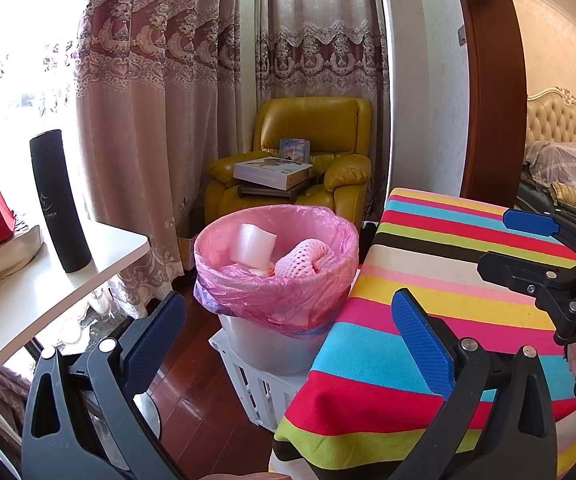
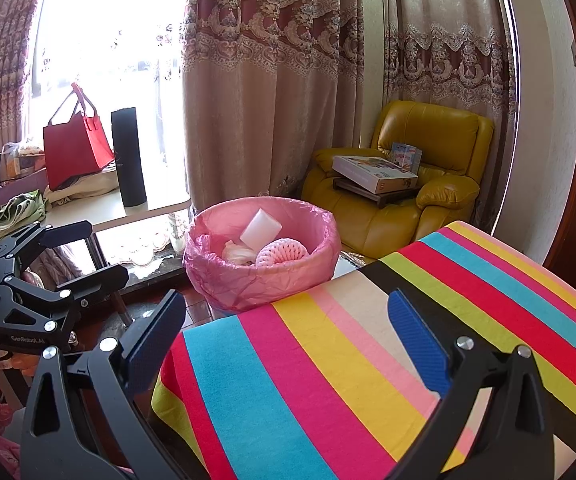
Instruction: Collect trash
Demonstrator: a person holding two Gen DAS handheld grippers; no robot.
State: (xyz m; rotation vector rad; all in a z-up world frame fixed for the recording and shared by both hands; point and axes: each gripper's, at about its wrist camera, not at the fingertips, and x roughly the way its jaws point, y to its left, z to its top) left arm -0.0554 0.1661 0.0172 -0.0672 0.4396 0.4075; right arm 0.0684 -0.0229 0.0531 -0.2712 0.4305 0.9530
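Note:
A trash bin lined with a pink bag (image 1: 276,280) stands on a white crate beside the striped table; it also shows in the right wrist view (image 2: 260,276). Inside lie a white foam block (image 1: 252,243), a pink foam net (image 1: 307,262) and other scraps. My left gripper (image 1: 288,340) is open and empty, in front of the bin at the table's left edge. My right gripper (image 2: 288,340) is open and empty, over the striped cloth. The right gripper also shows at the right edge of the left wrist view (image 1: 511,248), open. The left gripper shows at the left of the right wrist view (image 2: 92,252), open.
A table with a rainbow-striped cloth (image 2: 367,360) fills the foreground. A white side table (image 1: 48,280) at left holds a black flask (image 1: 58,200) and a red bag (image 2: 76,148). A yellow armchair (image 1: 311,152) with boxes stands behind, in front of curtains. A bed (image 1: 559,160) lies far right.

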